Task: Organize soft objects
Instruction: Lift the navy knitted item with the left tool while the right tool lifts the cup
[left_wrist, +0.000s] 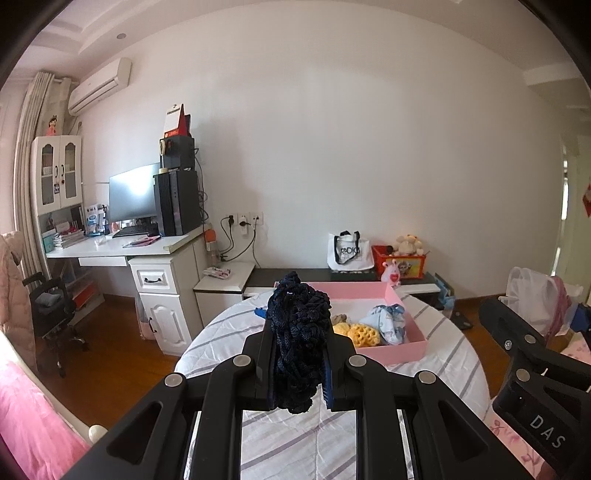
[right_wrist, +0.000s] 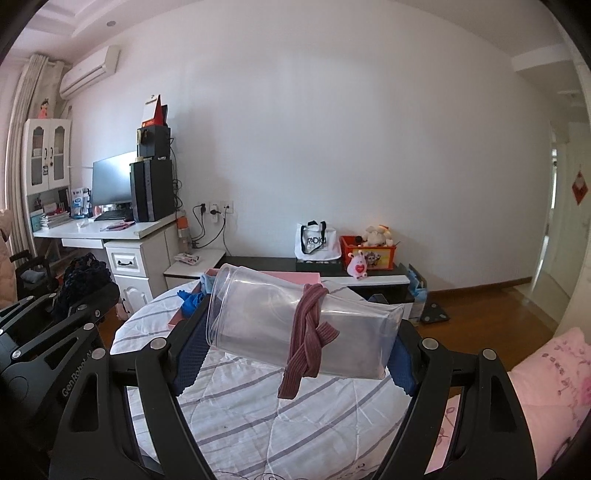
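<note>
My left gripper (left_wrist: 297, 334) is shut on a dark navy knitted bundle (left_wrist: 295, 306), which stands up between the fingers above the round table's striped white cover (left_wrist: 280, 439). Beyond it lies an open pink box (left_wrist: 406, 349) holding a yellow sponge (left_wrist: 364, 334) and a pale blue cloth (left_wrist: 388, 321). My right gripper (right_wrist: 295, 332) grips a clear plastic container (right_wrist: 255, 314) lying sideways in the air, with a mauve ribbed band (right_wrist: 308, 332) wrapped around it. The left gripper and navy bundle (right_wrist: 83, 277) show at the left of the right wrist view. A blue cloth (right_wrist: 190, 301) lies near the pink box's edge (right_wrist: 175, 322).
A white desk (left_wrist: 122, 249) with a monitor and computer tower stands at the left, an office chair (left_wrist: 51, 306) beside it. Against the wall, a low dark cabinet (left_wrist: 288, 275) carries a white tote bag (left_wrist: 347, 251) and a red toy box (left_wrist: 400, 264). Pink bedding (right_wrist: 546, 373) lies at right.
</note>
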